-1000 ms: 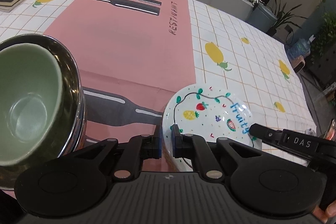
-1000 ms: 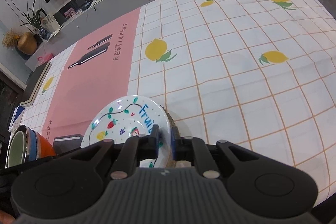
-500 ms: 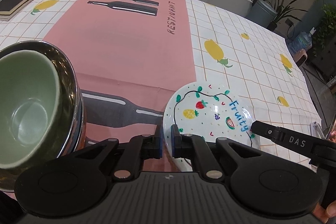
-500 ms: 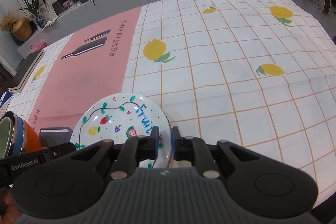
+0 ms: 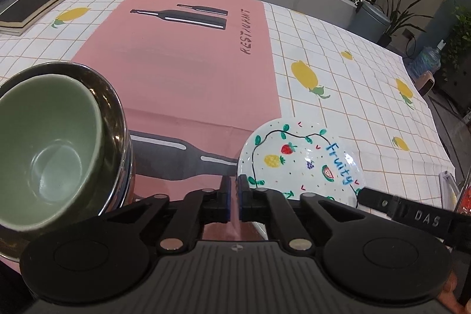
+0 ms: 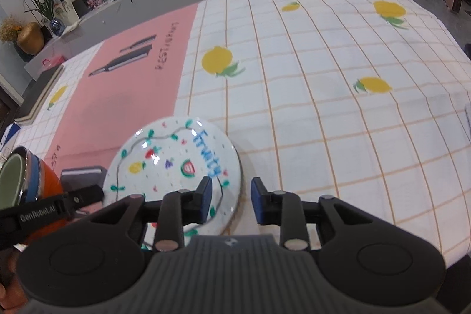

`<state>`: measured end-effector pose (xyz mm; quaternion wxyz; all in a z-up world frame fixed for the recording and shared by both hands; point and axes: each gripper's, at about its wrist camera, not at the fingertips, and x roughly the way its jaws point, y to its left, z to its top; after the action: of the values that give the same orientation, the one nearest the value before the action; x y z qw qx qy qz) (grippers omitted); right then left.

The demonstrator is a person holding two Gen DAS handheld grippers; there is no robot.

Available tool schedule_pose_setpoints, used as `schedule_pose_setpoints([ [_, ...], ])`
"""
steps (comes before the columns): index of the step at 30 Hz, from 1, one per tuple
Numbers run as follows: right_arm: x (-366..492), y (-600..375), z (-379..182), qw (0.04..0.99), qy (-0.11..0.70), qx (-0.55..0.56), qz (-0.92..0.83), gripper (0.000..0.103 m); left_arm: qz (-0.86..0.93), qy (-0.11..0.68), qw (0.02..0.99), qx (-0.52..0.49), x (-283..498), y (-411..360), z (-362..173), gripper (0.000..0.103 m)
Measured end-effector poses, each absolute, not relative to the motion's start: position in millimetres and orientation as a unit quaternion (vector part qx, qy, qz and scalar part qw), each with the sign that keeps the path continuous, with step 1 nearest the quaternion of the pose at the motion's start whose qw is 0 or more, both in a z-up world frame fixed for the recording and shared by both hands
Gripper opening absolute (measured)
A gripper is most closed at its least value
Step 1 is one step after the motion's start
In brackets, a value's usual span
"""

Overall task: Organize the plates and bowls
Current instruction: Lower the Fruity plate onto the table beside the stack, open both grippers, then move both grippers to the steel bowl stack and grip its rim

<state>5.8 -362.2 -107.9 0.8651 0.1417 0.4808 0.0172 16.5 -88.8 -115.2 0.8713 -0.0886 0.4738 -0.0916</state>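
- The fruit-painted plate (image 6: pixel 176 164) lies on the tablecloth (image 6: pixel 338 114), at the pink placemat's (image 5: pixel 182 72) edge.
- The right gripper (image 6: pixel 231 199) has just been opening; its jaws stand apart over the plate's rim, pads clear of it.
- The left gripper (image 5: pixel 234 197) is closed on nothing beside the plate.
- The green bowl (image 5: pixel 44 149) sits nested in a steel bowl (image 5: pixel 114 119) at its left.

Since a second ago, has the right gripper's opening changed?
Yes. The right gripper has just been opening: its jaws, earlier pinched on the plate rim, now stand apart, with the rim between them, against the tablecloth grid.
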Motion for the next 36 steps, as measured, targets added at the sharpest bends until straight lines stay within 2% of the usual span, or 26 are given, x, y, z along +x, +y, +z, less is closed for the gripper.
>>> schedule_pose_setpoints([
  [2,4.6,-364.0,-112.3,0.86,0.487,0.152,0.018,0.016,-0.093,0.473,0.872,-0.085,17.4,-90.4,-115.3,0.002],
  [9,5.8,-360.8,-113.2,0.858,0.489,0.155,0.021,0.016,-0.093,0.474,0.873,-0.068,18.3,-94.4,-115.5,0.001],
  [13,0.6,-359.2,-103.2,0.866,0.48,0.14,0.025,0.02,-0.102,0.477,0.87,-0.069,14.5,-90.2,-108.9,0.005],
  [17,-2.9,-351.6,-91.6,0.87,0.479,0.111,0.03,0.029,-0.119,0.468,0.875,-0.037,9.2,-95.9,-94.0,0.006],
  [21,-5.8,-340.2,-78.0,0.872,0.476,0.098,0.06,0.029,-0.142,0.462,0.875,-0.03,3.9,-97.7,-76.2,0.011],
  [24,-8.0,-329.9,-65.2,0.876,0.469,0.089,0.077,0.03,-0.13,0.456,0.88,-0.008,0.6,-95.4,-61.6,0.011],
  [26,-8.4,-323.6,-56.2,0.879,0.461,0.084,0.086,0.04,-0.117,0.443,0.889,0.0,-1.4,-87.7,-49.0,0.013],
  [30,-0.9,-312.5,-42.7,0.873,0.463,0.105,0.114,0.046,-0.108,0.416,0.903,-0.018,-2.1,-59.9,-20.5,0.029],
  [32,5.9,-305.7,-39.6,0.866,0.468,0.125,0.126,0.066,-0.098,0.405,0.908,-0.03,-2.5,-42.4,-9.9,0.032],
  [33,9.1,-301.3,-38.8,0.862,0.472,0.133,0.13,0.071,-0.087,0.401,0.911,-0.035,-2.8,-32.7,-5.7,0.034],
  [35,16.0,-289.6,-37.9,0.853,0.482,0.145,0.142,0.074,-0.067,0.394,0.916,-0.038,-3.5,-14.5,-0.2,0.037],
  [36,19.4,-283.3,-37.9,0.847,0.487,0.15,0.149,0.074,-0.06,0.392,0.917,-0.04,-4.2,-4.5,1.7,0.043],
])
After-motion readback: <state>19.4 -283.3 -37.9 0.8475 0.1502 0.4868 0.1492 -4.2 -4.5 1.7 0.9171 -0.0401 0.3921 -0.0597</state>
